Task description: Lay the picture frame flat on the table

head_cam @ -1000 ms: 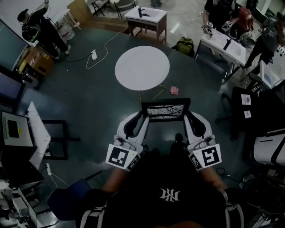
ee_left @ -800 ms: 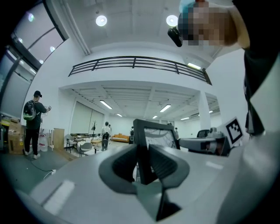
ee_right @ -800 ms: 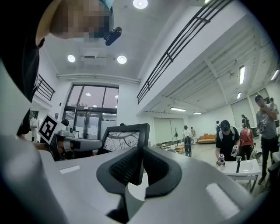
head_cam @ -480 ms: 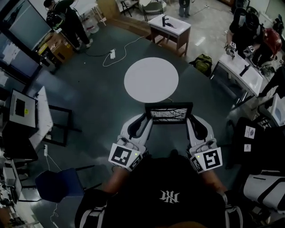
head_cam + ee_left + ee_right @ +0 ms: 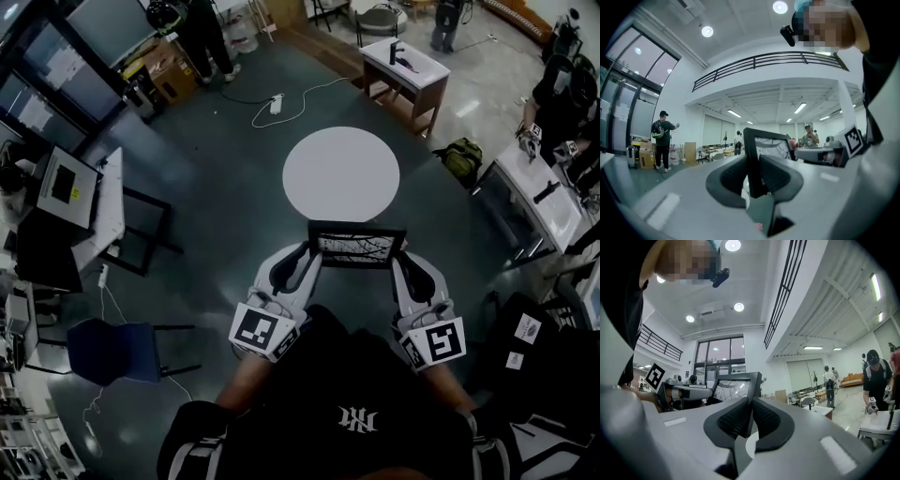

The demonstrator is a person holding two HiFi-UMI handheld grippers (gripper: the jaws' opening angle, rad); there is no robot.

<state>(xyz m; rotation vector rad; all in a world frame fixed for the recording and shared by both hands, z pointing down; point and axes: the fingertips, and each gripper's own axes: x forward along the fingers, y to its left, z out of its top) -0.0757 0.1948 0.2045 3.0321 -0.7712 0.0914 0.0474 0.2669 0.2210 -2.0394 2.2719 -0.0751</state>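
Note:
A black picture frame (image 5: 356,246) with a pale branch print hangs in the air, held upright by its two side edges. My left gripper (image 5: 313,251) is shut on its left edge and my right gripper (image 5: 400,253) on its right edge. In the left gripper view the dark pads (image 5: 736,176) clamp the frame (image 5: 765,143) edge-on. From the right gripper view, the frame (image 5: 733,386) sits pinched between the pads (image 5: 766,417). The round white table (image 5: 341,174) stands just beyond the frame, with nothing on its top.
A small rectangular table (image 5: 405,66) stands behind the round one. A green backpack (image 5: 462,157) lies on the floor at right. A blue chair (image 5: 117,352) and a desk with a monitor (image 5: 70,192) are at left. A power strip and cable (image 5: 274,101) lie on the floor.
The view has swung, so the round table now lies lower and further right, closer to the frame. Both grippers keep the same hold on the frame.

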